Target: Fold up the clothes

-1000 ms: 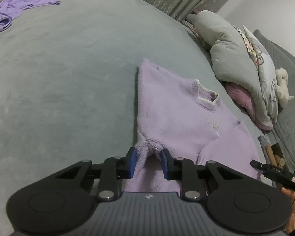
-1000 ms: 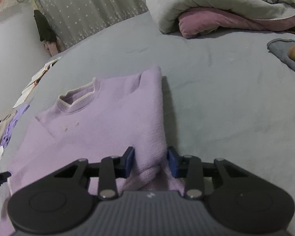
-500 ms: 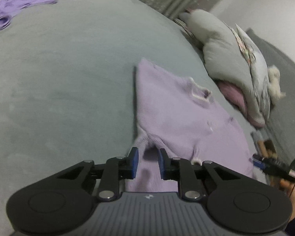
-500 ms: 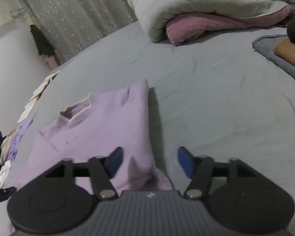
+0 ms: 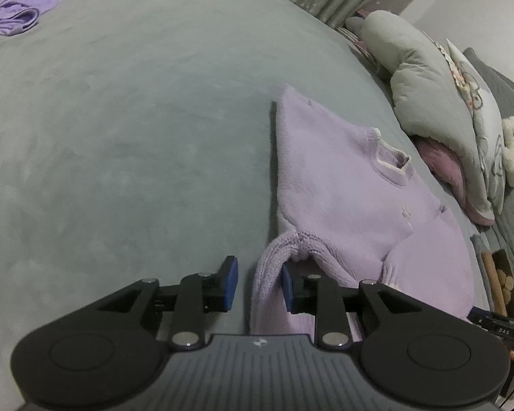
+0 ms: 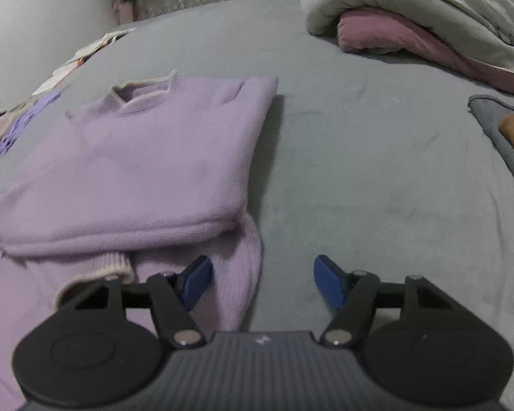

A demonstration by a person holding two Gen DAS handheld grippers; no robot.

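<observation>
While the fuzzy lilac knit sweater (image 5: 342, 185) lies partly folded on the soft grey suede-like bed cover (image 5: 120, 137), its ribbed hem bunches up right by both tools. No readable writing on it, just a tiny blurred motif on the chest. The left gripper (image 5: 258, 282) has just been opening, pads (image 5: 230, 282) narrowly apart with the ribbed edge between them, only the right pad touching it; the right gripper (image 6: 262, 282) stands wide, holding nothing, having just narrowed slightly.

I found both views dim and flat-lit, colours muted, soft shadow beside the lilac sweater (image 6: 147, 161), strong fisheye bending at edges, corners vignetted, right view slightly blurred.
</observation>
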